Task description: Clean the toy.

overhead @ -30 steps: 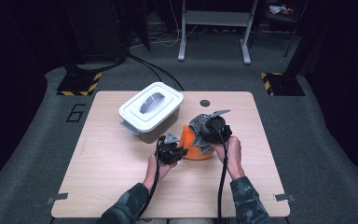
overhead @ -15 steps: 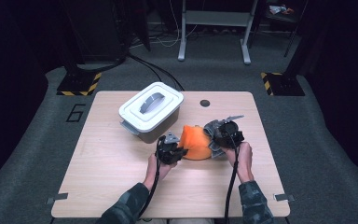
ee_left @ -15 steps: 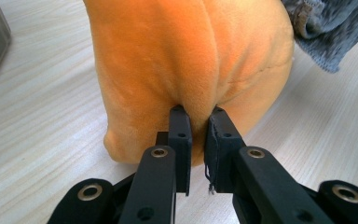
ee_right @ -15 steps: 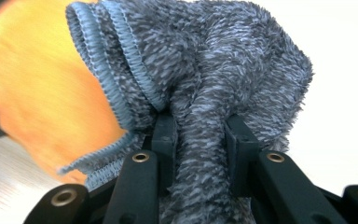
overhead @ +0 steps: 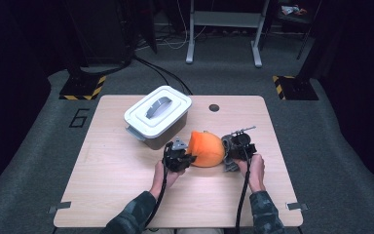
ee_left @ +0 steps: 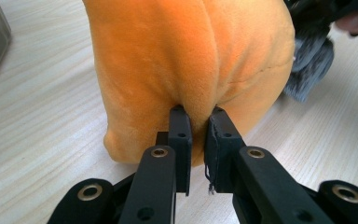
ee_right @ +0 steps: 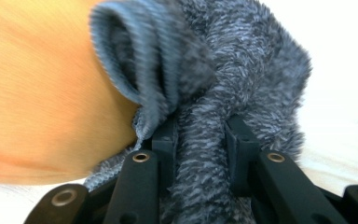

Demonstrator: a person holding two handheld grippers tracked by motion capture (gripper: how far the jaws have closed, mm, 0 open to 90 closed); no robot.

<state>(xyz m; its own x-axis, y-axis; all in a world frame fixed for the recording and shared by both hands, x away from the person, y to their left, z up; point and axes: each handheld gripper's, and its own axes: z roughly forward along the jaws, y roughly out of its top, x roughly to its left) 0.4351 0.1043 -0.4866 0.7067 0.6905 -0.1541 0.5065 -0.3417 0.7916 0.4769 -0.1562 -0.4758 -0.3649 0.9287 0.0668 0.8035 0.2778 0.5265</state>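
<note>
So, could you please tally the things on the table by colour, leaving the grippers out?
Orange: 1, the plush toy
Grey: 1, the fuzzy fabric beside the orange plush toy
White: 1, the lidded box
Total: 3

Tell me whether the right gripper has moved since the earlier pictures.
Yes. In the high view the right gripper has shifted right and toward the table's near edge, away from the white box, pulling grey fuzzy fabric off the orange plush.
</note>
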